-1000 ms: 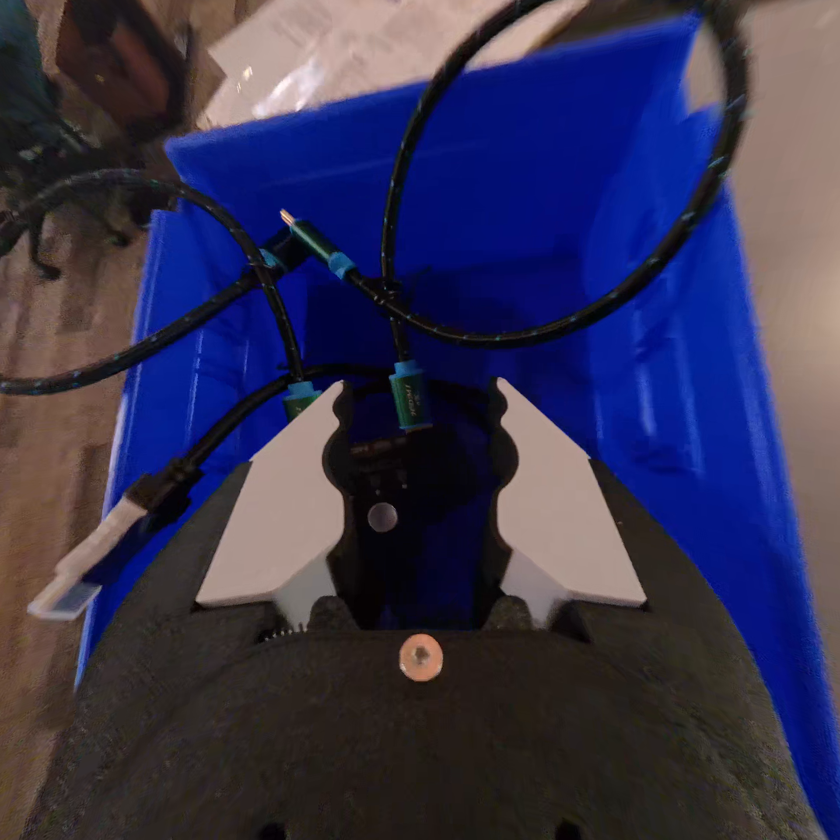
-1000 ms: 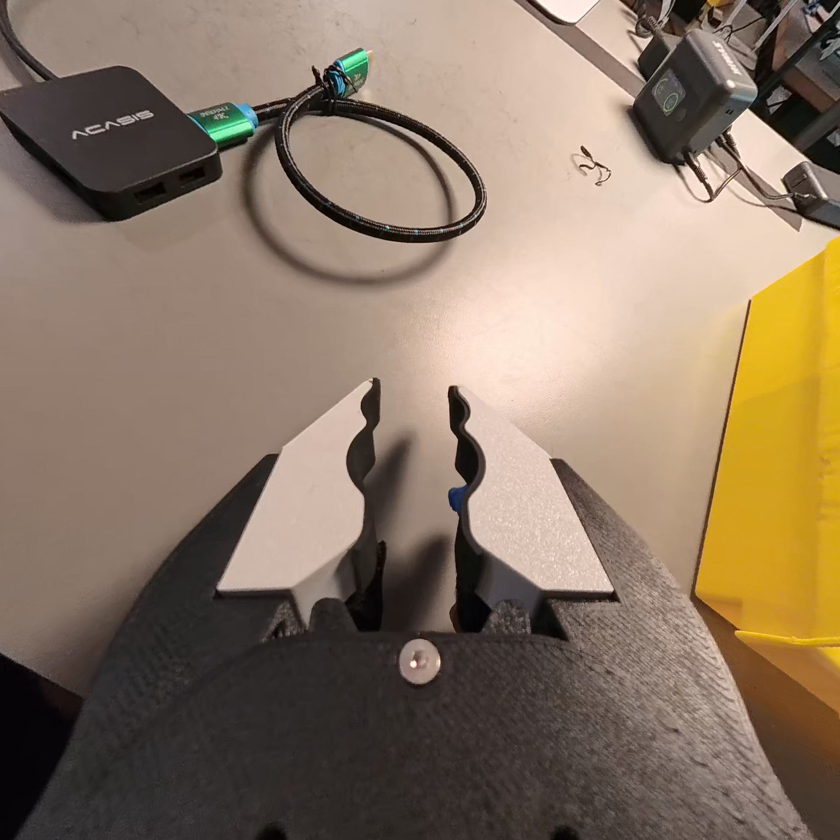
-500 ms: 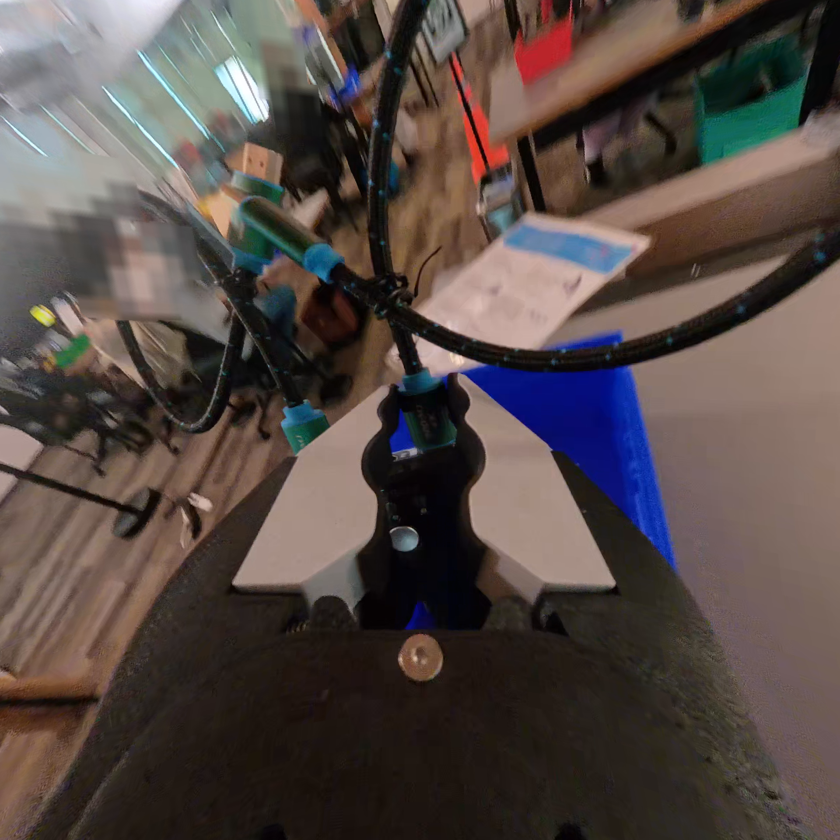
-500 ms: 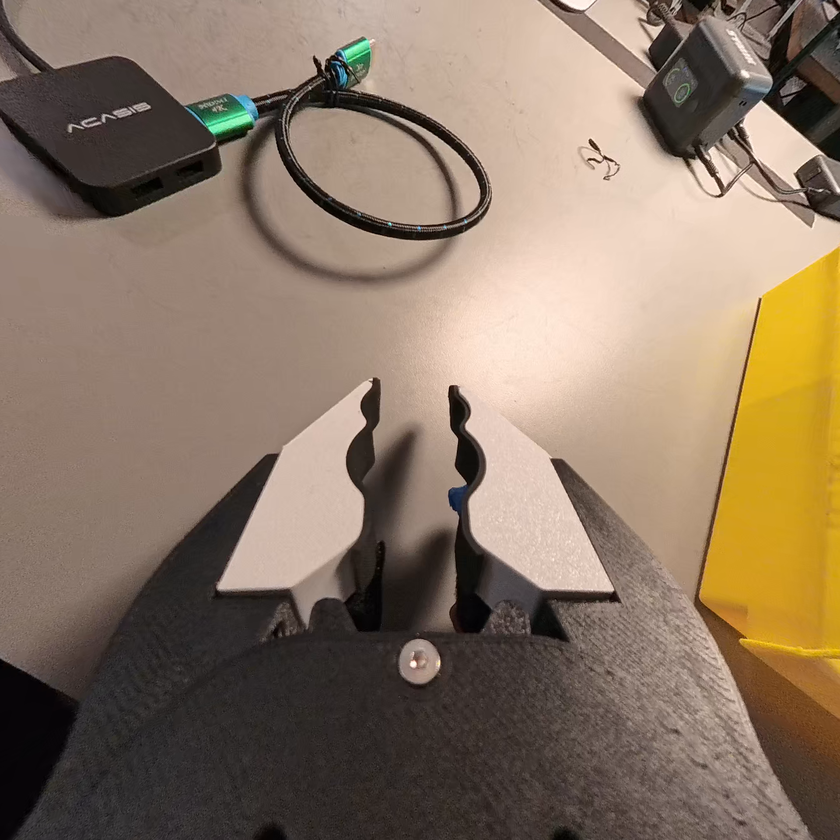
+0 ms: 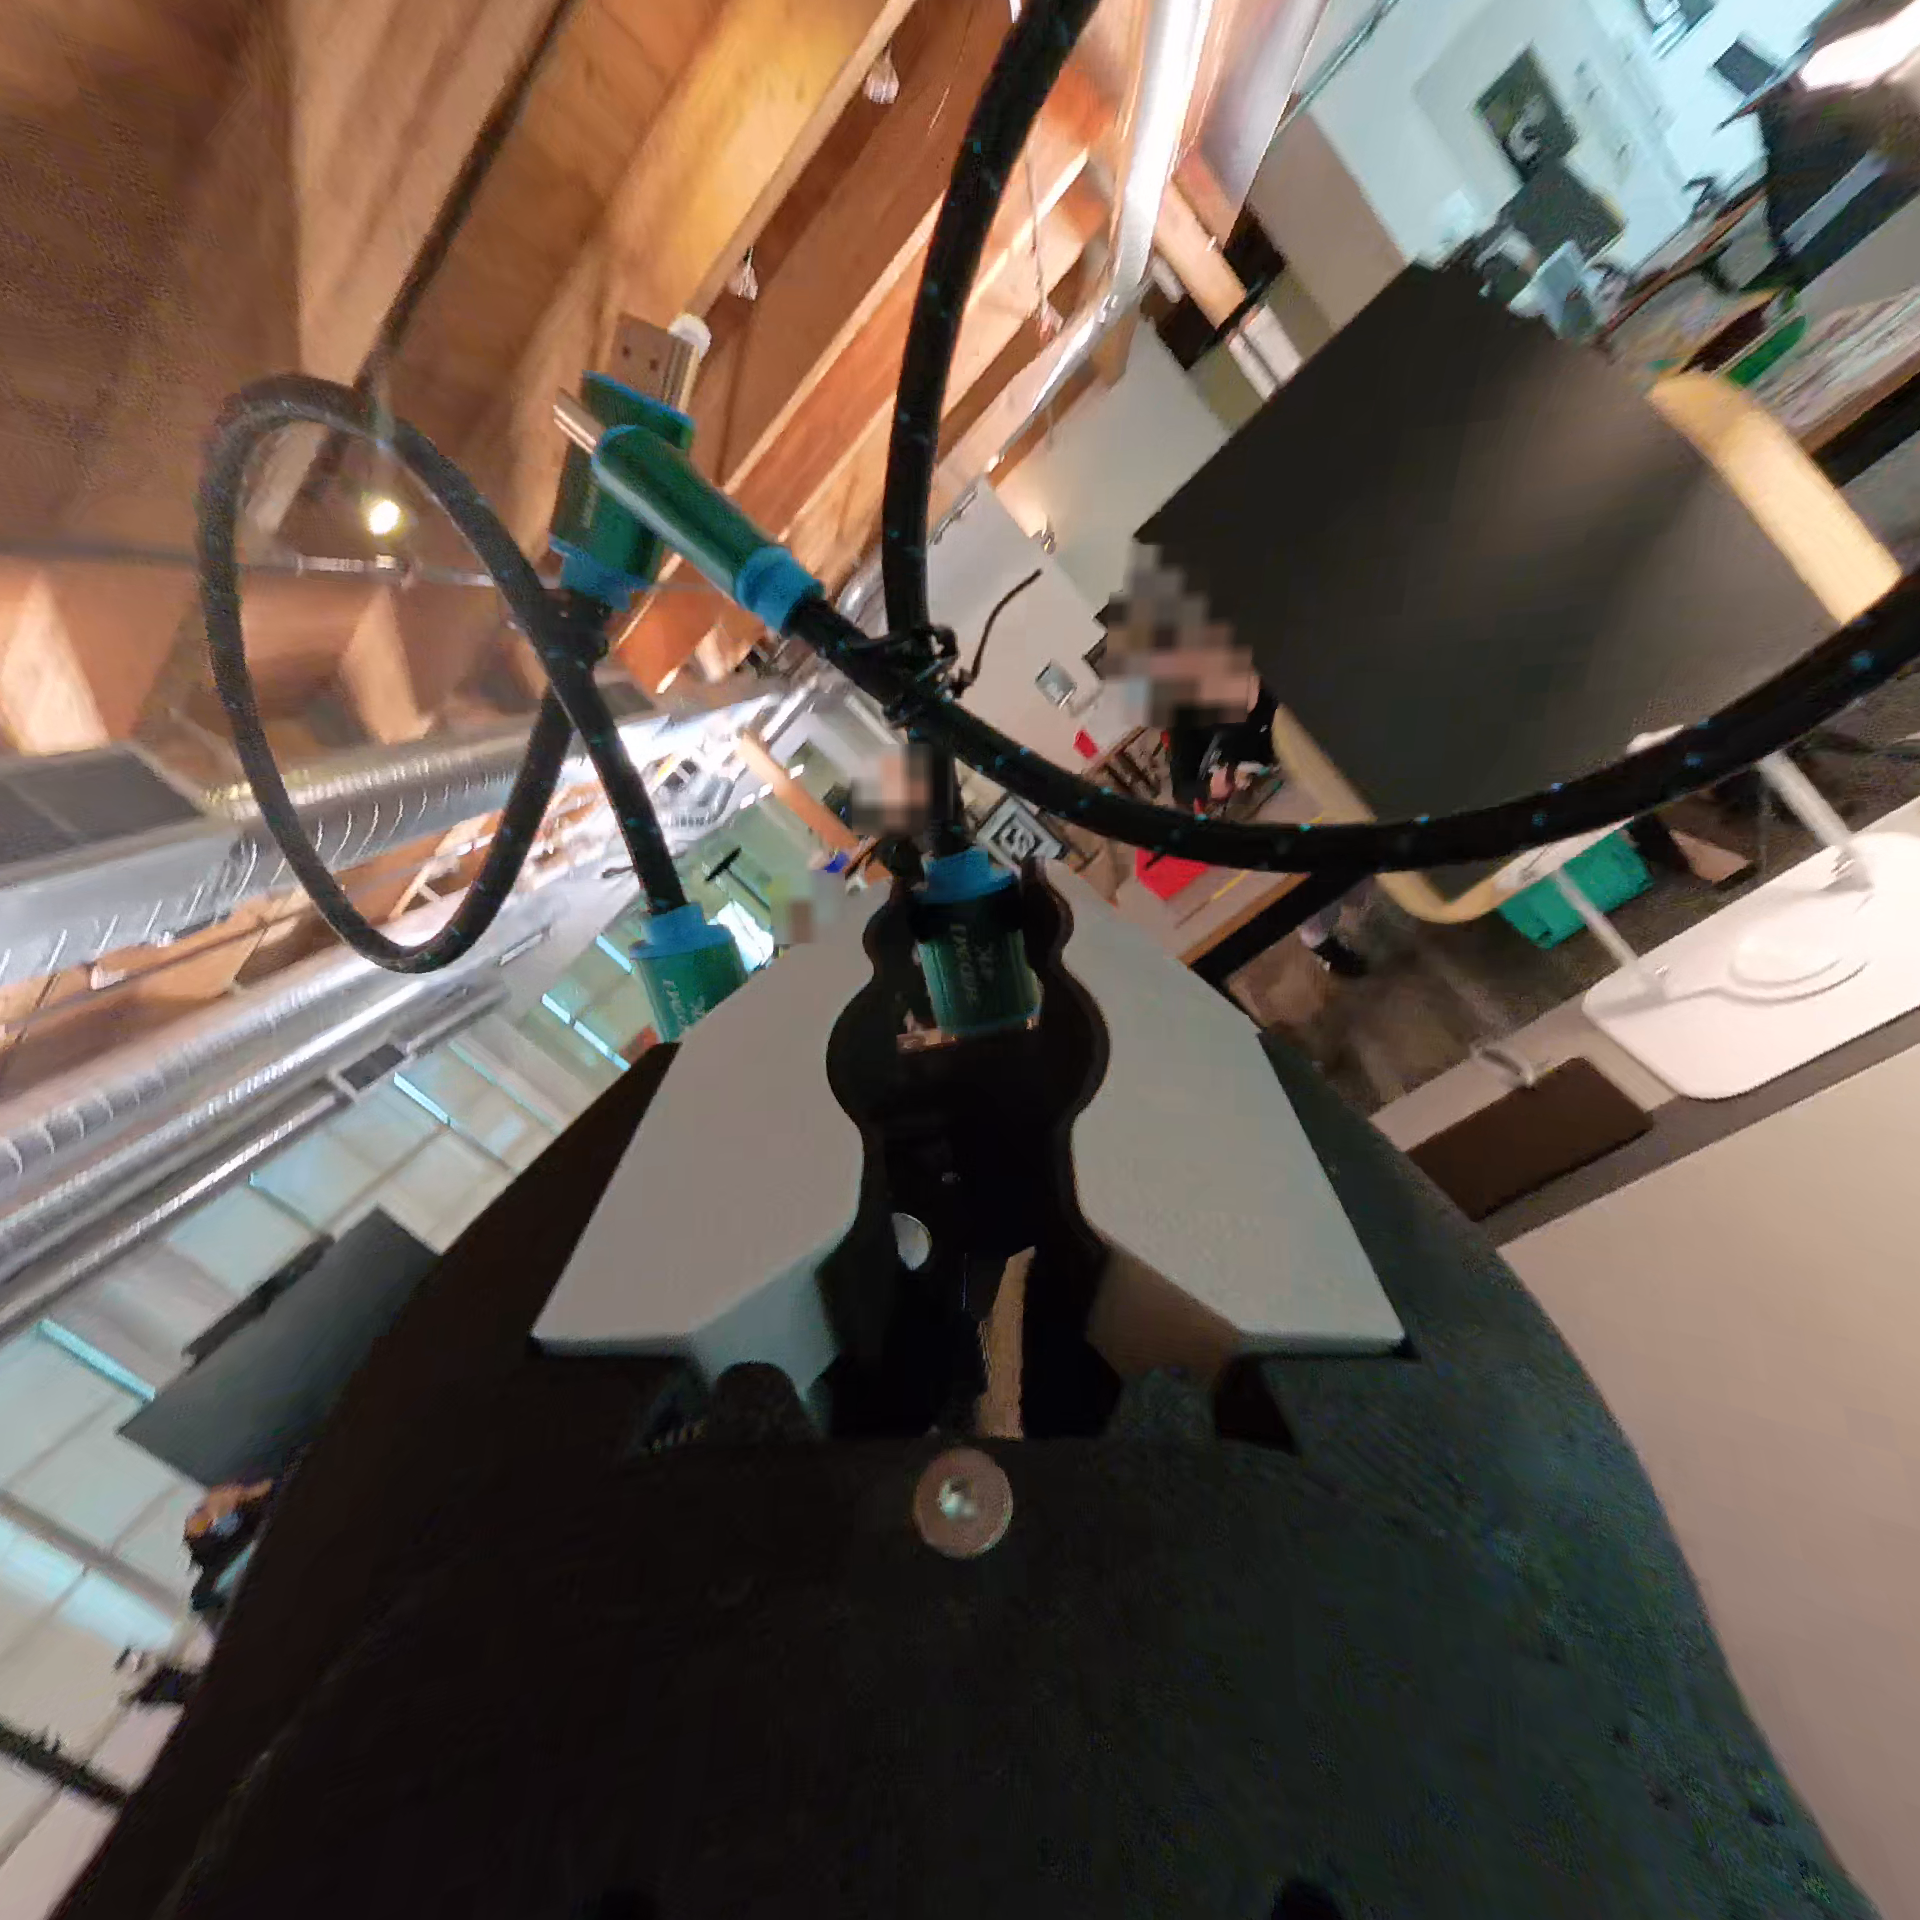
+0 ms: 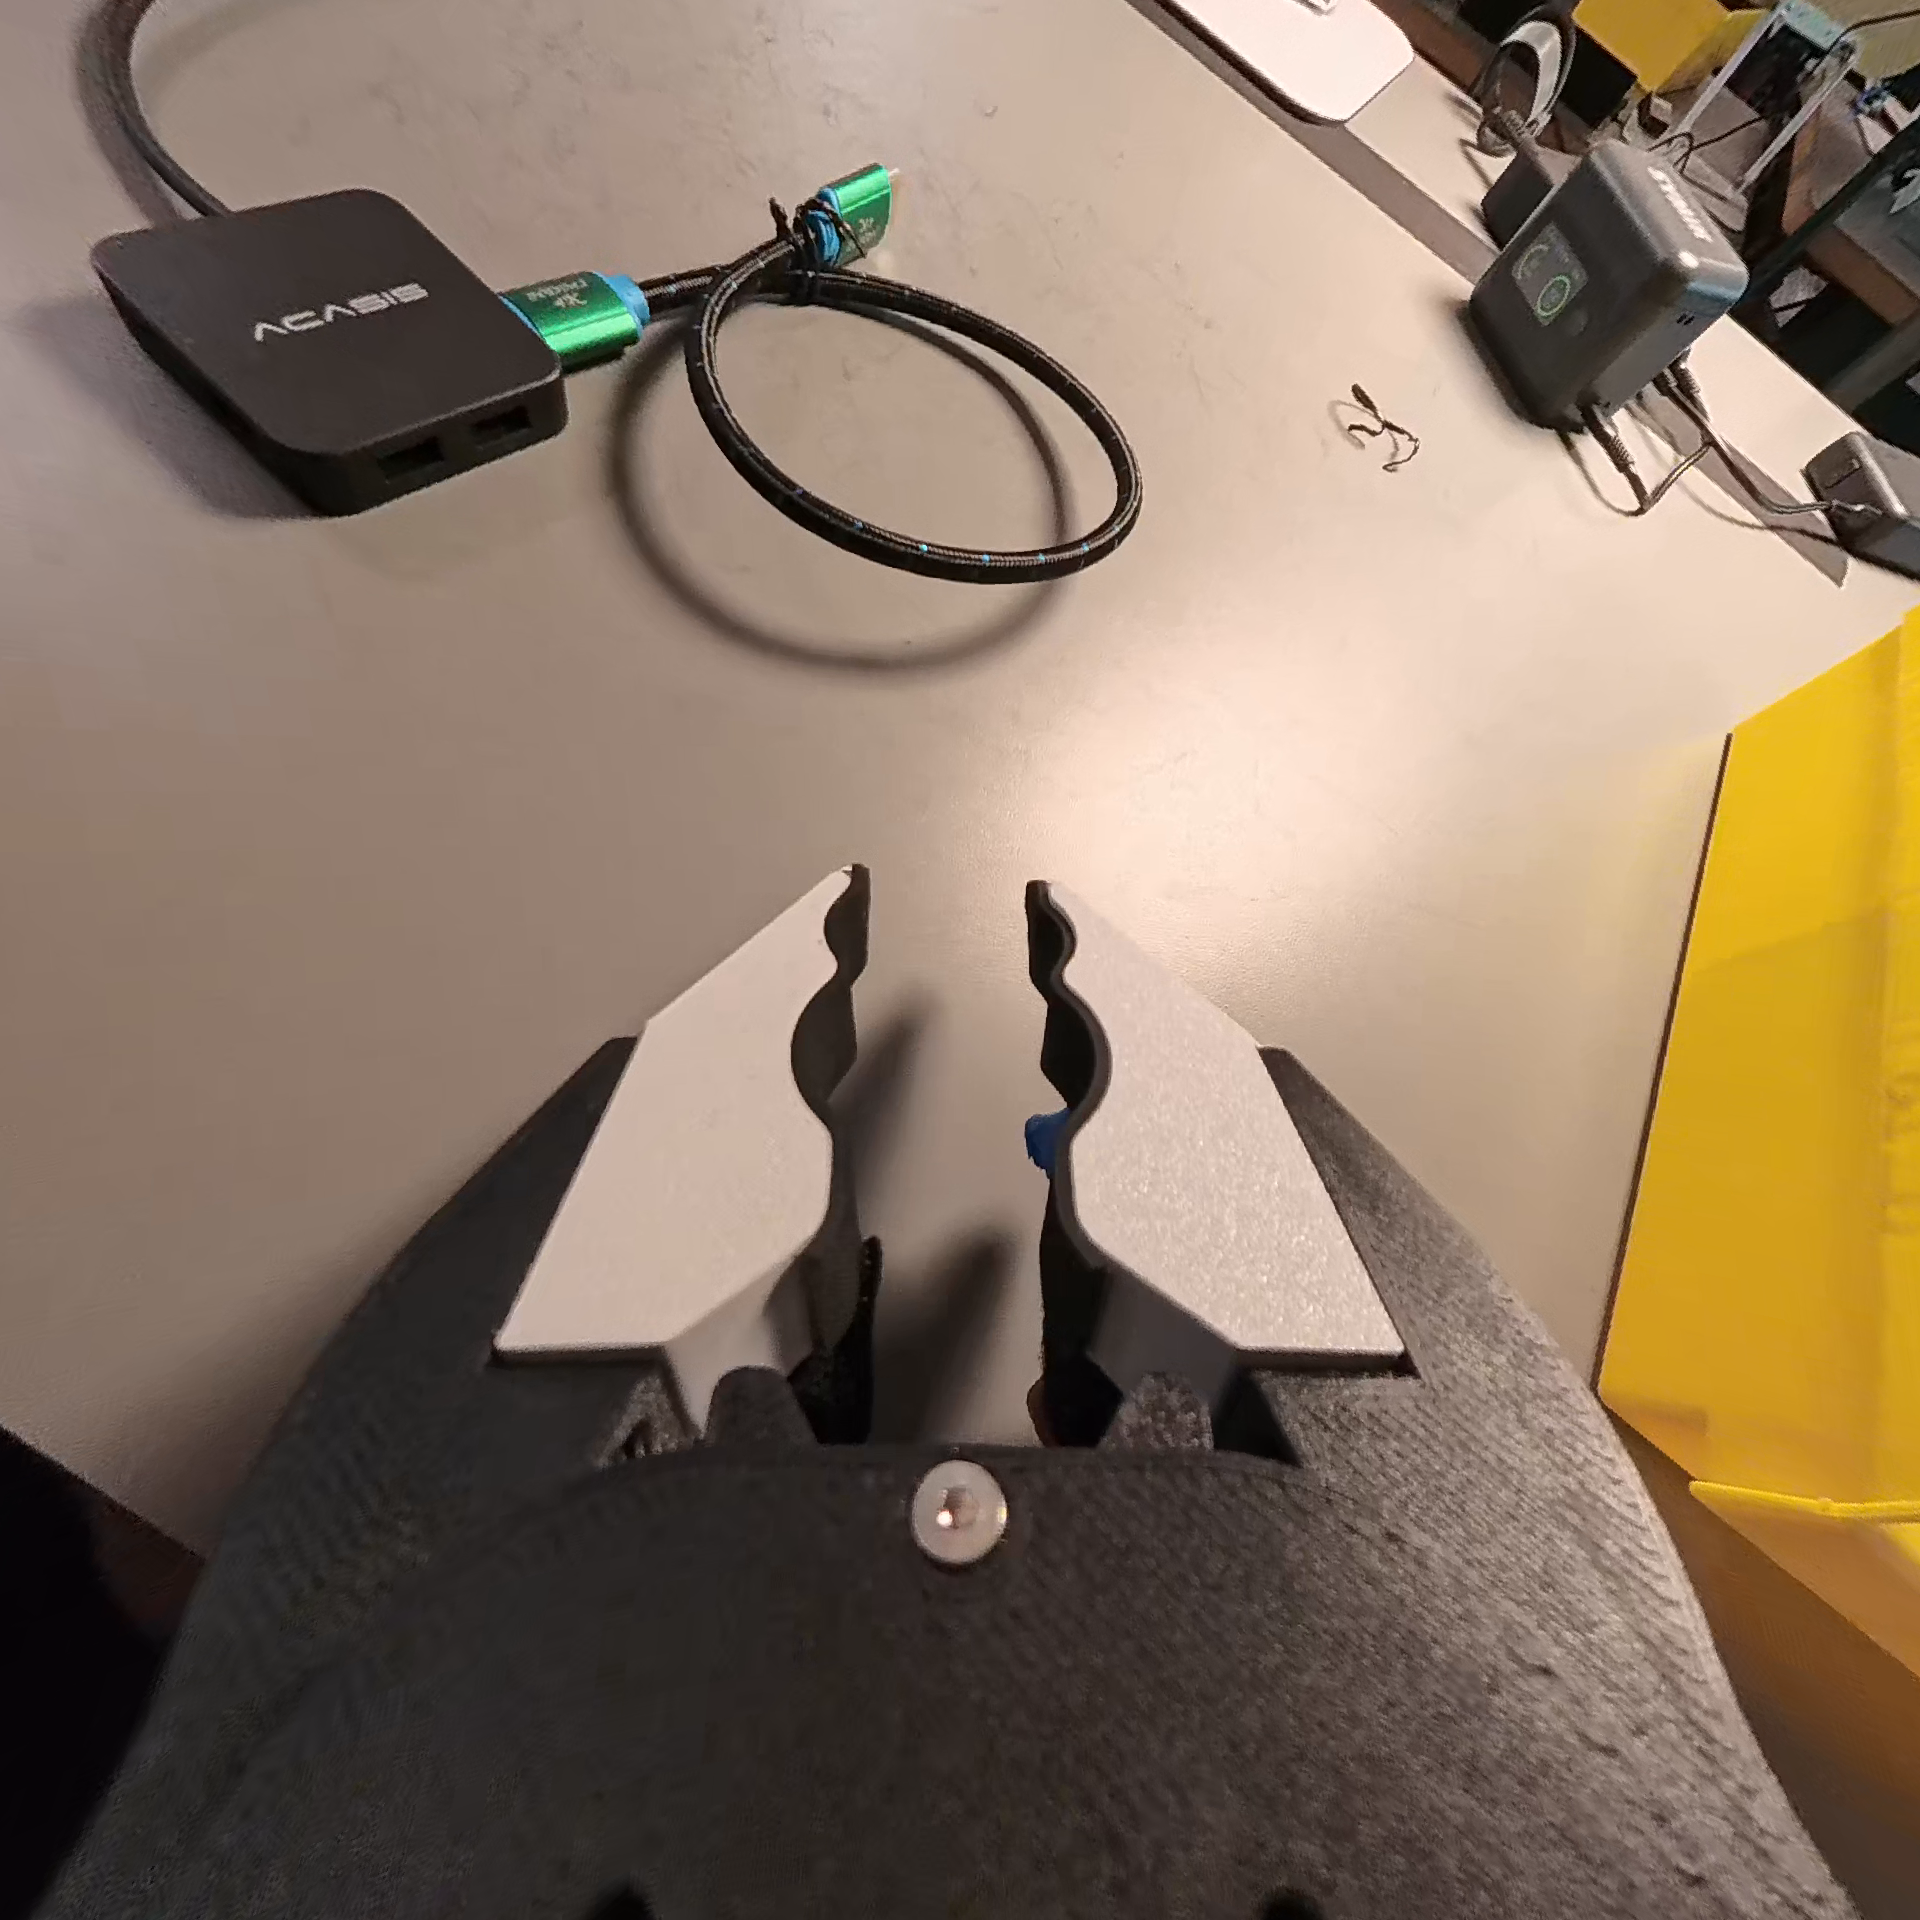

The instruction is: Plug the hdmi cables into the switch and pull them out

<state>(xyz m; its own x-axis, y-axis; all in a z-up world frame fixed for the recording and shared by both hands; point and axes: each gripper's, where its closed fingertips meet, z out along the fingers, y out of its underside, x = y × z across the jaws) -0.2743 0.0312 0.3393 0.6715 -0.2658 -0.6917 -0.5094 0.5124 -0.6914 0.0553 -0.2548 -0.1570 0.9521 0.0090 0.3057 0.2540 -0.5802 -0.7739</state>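
Note:
My left gripper (image 5: 966, 914) is shut on a black switch (image 5: 961, 1132) and holds it up in the air, tilted toward the ceiling. A green HDMI plug (image 5: 971, 971) sits in the switch's top edge, and a second green plug (image 5: 686, 977) sits beside it behind the left finger. Their braided black cables (image 5: 1143, 821) loop upward, and the free green ends (image 5: 665, 499) hang together. My right gripper (image 6: 945, 894) is open and empty, low over the table. Another black switch (image 6: 312, 322) lies on the table far left with one green plug (image 6: 577, 317) in it and a looped cable (image 6: 935, 540).
A yellow bin (image 6: 1787, 1039) stands at the right edge of the grey table (image 6: 416, 831). A grey power unit (image 6: 1600, 281) with leads sits at the back right. A small black tie (image 6: 1377, 426) lies on the table. The left wrist view shows a blurred room with people far off. The gap from one gripper's tips to the other's is roughly 65 cm.
My left gripper has shut on the switch, lifted it with its cables out of the blue bin and tilted upward. My right gripper stays open and has drifted slightly.

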